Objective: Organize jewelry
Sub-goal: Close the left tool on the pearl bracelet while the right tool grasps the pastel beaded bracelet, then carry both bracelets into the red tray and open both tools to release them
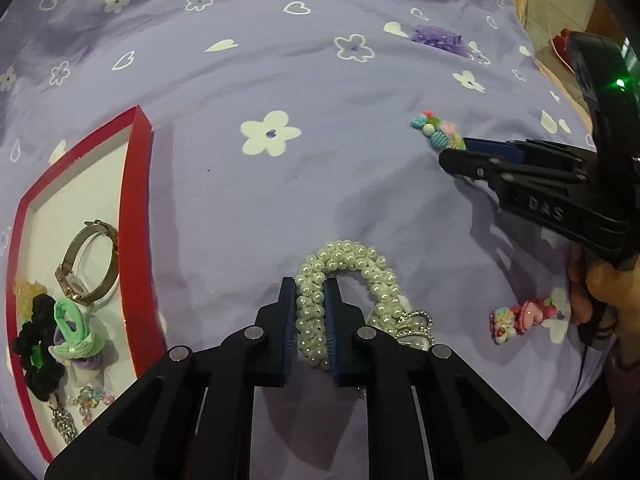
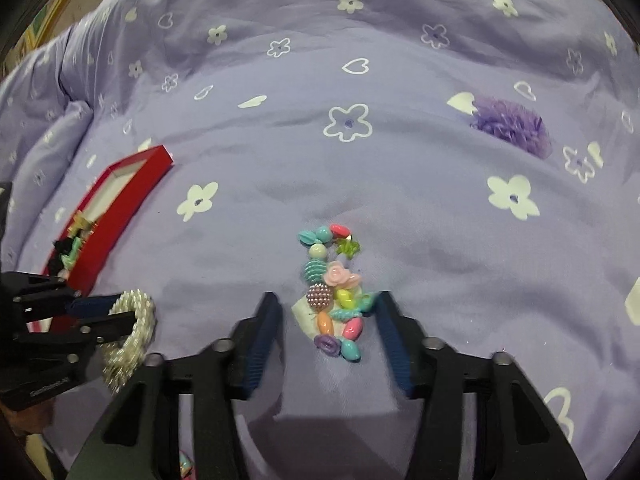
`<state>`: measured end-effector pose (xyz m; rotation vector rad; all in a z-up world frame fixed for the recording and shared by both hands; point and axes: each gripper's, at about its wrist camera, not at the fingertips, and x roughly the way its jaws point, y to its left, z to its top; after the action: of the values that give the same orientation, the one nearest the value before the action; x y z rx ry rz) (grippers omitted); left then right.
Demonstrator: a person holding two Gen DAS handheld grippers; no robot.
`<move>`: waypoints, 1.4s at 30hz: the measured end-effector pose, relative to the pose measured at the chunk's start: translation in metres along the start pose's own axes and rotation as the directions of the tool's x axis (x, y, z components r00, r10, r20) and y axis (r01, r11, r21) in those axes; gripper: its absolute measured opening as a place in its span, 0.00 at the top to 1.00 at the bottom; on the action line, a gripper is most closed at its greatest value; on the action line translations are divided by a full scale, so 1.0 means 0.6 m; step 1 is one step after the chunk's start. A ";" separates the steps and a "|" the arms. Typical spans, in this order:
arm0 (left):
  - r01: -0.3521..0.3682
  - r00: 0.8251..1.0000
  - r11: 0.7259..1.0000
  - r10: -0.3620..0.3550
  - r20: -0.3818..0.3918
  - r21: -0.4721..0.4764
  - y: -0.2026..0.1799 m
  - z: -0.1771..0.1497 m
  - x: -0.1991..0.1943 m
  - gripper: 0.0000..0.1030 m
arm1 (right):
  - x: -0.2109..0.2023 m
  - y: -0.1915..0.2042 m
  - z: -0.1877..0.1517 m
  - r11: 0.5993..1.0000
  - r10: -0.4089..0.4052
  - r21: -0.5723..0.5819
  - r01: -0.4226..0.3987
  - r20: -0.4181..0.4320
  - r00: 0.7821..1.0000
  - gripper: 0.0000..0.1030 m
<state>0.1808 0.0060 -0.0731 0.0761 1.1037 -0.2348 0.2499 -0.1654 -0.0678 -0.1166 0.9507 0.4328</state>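
Note:
A white pearl bracelet point(image 1: 352, 260) lies on the purple flowered bedspread point(image 1: 280, 60), and my left gripper point(image 1: 310, 284) is shut on its near strand. The right wrist view shows the same grip at the left edge, pearl bracelet point(image 2: 132, 336) in the left gripper point(image 2: 120, 312). A bracelet of colourful beads point(image 2: 334, 292) lies between the fingers of my right gripper point(image 2: 328, 300), which stands open around it, its left pad clear of the beads. The left wrist view has the right gripper point(image 1: 456, 150) low at the colourful beads point(image 1: 438, 130).
A red box point(image 1: 140, 184) at the left holds a gold bangle point(image 1: 92, 268), a black scrunchie point(image 1: 34, 344) and a green ribbon piece point(image 1: 74, 332). A pink charm clip point(image 1: 524, 318) and a purple scrunchie point(image 2: 510, 124) lie loose on the bedspread. A hand point(image 1: 592, 292) grips the right tool.

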 end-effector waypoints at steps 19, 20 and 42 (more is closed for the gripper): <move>0.131 0.982 0.977 -0.104 0.159 -0.166 0.053 -0.026 -0.114 0.90 | -0.098 0.033 -0.008 0.978 0.180 0.083 -0.190 0.114 0.977 0.88; 0.135 0.980 0.975 -0.106 0.169 -0.174 0.058 -0.027 -0.123 0.90 | -0.103 0.037 -0.007 0.977 0.185 0.080 -0.195 0.118 0.976 0.88; 0.127 0.957 0.936 -0.028 0.290 -0.329 0.178 -0.105 -0.244 0.90 | -0.135 0.199 -0.009 0.940 0.341 -0.045 -0.338 0.110 0.933 0.88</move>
<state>0.0869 0.1428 0.0228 -0.3082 0.8499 -0.1152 0.1564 -0.0831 0.0053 0.0527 0.8512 0.7642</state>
